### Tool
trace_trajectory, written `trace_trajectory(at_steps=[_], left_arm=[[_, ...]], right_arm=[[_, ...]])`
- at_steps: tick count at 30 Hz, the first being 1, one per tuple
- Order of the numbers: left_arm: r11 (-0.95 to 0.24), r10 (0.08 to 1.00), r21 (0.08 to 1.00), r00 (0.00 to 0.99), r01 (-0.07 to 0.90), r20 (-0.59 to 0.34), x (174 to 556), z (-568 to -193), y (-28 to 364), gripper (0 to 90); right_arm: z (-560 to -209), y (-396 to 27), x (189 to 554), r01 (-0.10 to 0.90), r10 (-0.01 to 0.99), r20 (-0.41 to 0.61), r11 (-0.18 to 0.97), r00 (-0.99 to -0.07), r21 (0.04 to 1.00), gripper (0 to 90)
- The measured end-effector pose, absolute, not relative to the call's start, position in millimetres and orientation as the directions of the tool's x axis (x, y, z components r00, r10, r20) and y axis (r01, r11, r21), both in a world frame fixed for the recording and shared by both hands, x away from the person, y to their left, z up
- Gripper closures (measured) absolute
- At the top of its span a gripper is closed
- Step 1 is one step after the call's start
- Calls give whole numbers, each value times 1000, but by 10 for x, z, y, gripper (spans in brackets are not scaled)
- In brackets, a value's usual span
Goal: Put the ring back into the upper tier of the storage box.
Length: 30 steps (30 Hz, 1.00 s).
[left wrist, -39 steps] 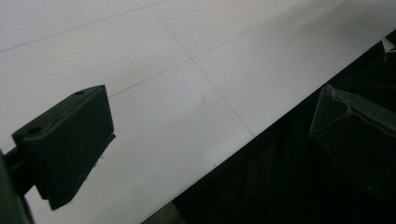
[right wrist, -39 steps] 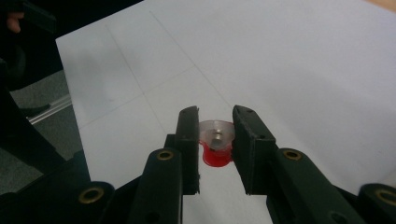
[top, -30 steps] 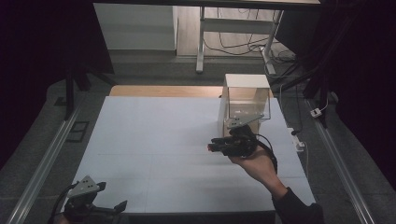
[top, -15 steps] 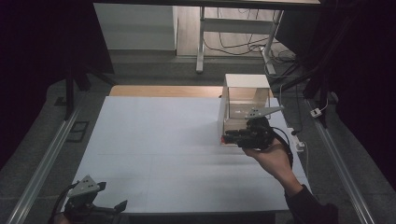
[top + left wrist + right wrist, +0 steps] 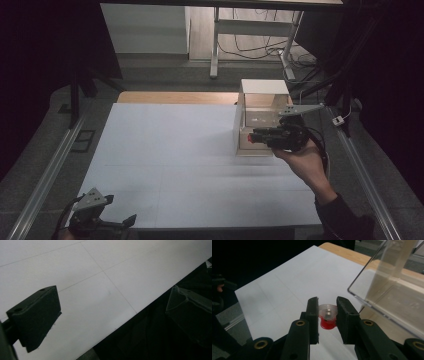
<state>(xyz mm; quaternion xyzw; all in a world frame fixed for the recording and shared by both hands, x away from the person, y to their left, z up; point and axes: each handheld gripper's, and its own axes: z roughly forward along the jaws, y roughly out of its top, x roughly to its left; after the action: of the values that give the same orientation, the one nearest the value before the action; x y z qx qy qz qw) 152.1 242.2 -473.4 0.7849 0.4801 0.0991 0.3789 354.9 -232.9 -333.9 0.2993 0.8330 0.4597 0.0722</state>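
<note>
My right gripper [image 5: 253,136] is held in a hand at the right side of the table, with its jaws pointing left across the front of a clear box [image 5: 262,107]. It is shut on a small red piece with a clear round cap [image 5: 327,323], which hangs just above the white sheet [image 5: 287,290]. In the right gripper view the clear box [image 5: 392,290] stands close by on the right of my right gripper [image 5: 327,302]. My left gripper [image 5: 120,222] rests at the table's near left corner. Its jaws stand far apart with nothing between them [image 5: 112,312].
A white sheet [image 5: 175,150] covers most of the table, and a wooden strip [image 5: 175,97] shows along its far edge. The box has a white top and a wooden floor. Metal rails [image 5: 50,165] run along both sides. Table legs and cables [image 5: 260,45] lie beyond.
My right gripper has carried the red piece to the right and farther away, up against the front of the clear box. The left gripper has stayed put.
</note>
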Motion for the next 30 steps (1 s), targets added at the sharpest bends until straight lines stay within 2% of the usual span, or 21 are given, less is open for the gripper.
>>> trace_trajectory(at_steps=[16,30], left_arm=[[-252,829,689,519,679,-208,1524,-4734,2421,0],[-253,829,690,520,678,-208,1523,-4734,2423,0]], right_arm=[[-3151,-2535,3772,428,649,132,323,-749,844,718],[-3211,-2385,4084,434,696,105,316,-710,843,716]])
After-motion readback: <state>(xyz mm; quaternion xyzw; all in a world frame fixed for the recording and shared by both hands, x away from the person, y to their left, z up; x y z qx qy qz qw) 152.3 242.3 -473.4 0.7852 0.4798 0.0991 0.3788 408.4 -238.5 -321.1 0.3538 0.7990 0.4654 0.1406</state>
